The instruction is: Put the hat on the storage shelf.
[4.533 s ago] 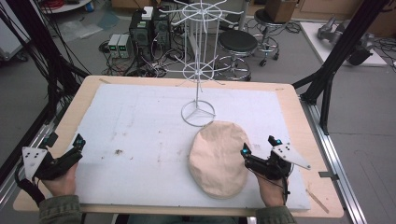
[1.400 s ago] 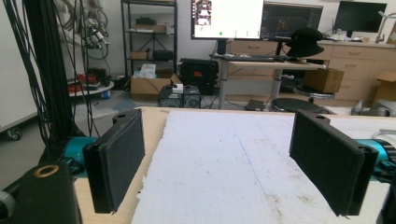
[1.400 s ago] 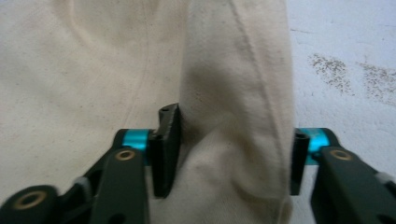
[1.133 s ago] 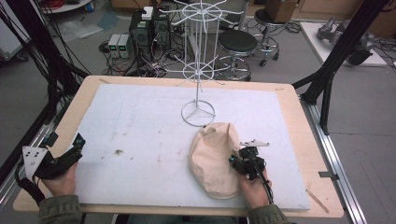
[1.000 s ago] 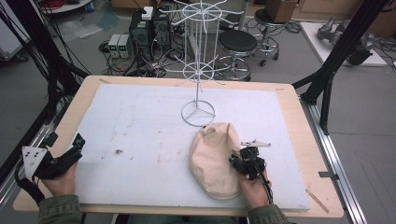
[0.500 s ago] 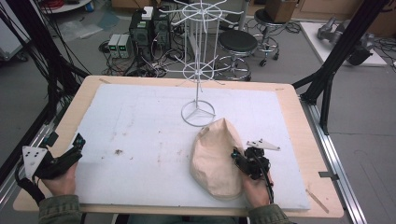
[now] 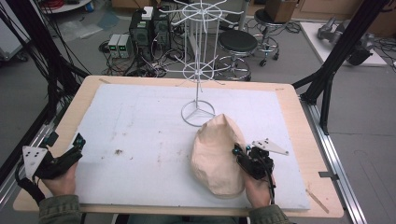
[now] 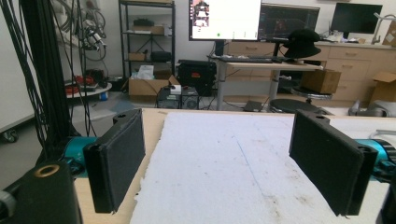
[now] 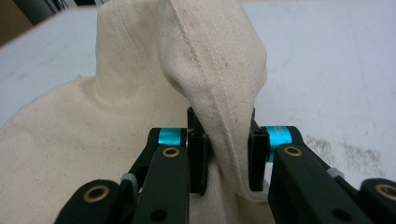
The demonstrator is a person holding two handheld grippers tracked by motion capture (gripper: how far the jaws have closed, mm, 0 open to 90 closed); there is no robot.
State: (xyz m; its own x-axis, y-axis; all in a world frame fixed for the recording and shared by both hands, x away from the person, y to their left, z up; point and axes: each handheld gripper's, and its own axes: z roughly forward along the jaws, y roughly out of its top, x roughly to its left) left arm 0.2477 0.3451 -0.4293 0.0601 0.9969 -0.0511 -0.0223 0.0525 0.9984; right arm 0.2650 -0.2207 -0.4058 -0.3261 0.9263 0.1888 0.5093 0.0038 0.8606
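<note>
A cream cloth cap point(image 7: 217, 154) lies on the white foam board point(image 7: 149, 121), its right side lifted into a fold. My right gripper point(image 7: 239, 154) is shut on that folded edge; in the right gripper view the cap's thick seamed rim point(image 9: 224, 116) is pinched between the two black jaws of the right gripper point(image 9: 226, 154). At the board's front left corner my left gripper point(image 7: 77, 142) rests open, far from the cap. In the left gripper view the left gripper point(image 8: 229, 163) has its pads wide apart with only bare board between them.
A white wire display stand point(image 7: 198, 70) rises from a ring base point(image 7: 198, 113) just beyond the cap. The wooden table edge point(image 7: 306, 140) frames the board. Black frame posts, stools and electronics stand on the floor behind.
My right gripper moved in from the cap's right side, closed on its edge and lifted it, folding the cap up and leftward. The left gripper has stayed put.
</note>
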